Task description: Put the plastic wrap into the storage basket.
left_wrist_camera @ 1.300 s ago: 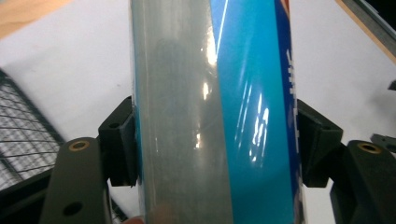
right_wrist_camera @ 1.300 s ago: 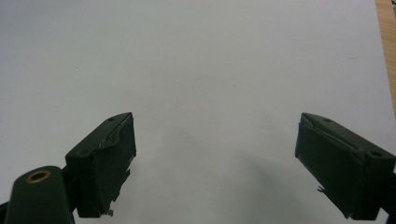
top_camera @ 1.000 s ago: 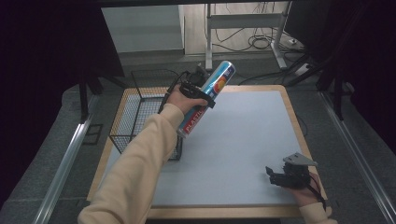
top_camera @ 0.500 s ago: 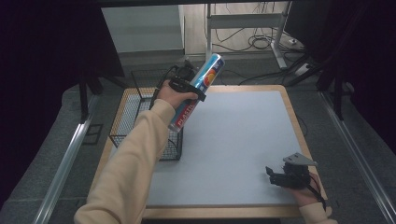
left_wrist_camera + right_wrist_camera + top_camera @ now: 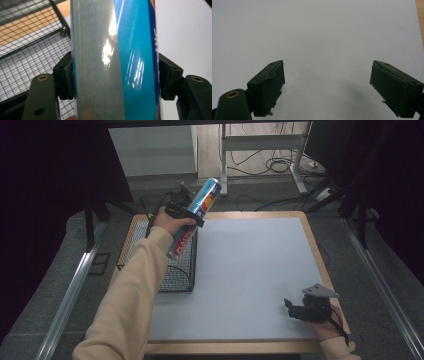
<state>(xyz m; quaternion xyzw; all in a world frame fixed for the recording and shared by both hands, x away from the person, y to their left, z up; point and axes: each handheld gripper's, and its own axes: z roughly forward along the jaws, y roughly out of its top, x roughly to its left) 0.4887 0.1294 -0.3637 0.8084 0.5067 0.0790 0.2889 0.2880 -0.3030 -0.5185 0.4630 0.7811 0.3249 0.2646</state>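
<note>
A tall blue, silver and red can (image 5: 194, 218) hangs tilted in the air over the right edge of a black wire basket (image 5: 150, 255). My left gripper (image 5: 186, 214) is shut on its middle, and in the left gripper view both black pads (image 5: 65, 75) press the can (image 5: 115, 60) from either side. My right gripper (image 5: 290, 307) rests low at the table's front right corner. Its jaws stand open over the bare white mat (image 5: 319, 32) with nothing between them (image 5: 327, 82).
The white mat (image 5: 250, 270) covers most of the wooden table (image 5: 320, 265). The wire basket stands at the left edge, its mesh floor (image 5: 22, 60) below the can. Cables and a metal frame (image 5: 260, 145) lie on the floor beyond the table.
My left hand has carried the can to the left, from over the mat's edge to over the basket's right side. The right gripper has stayed where it was.
</note>
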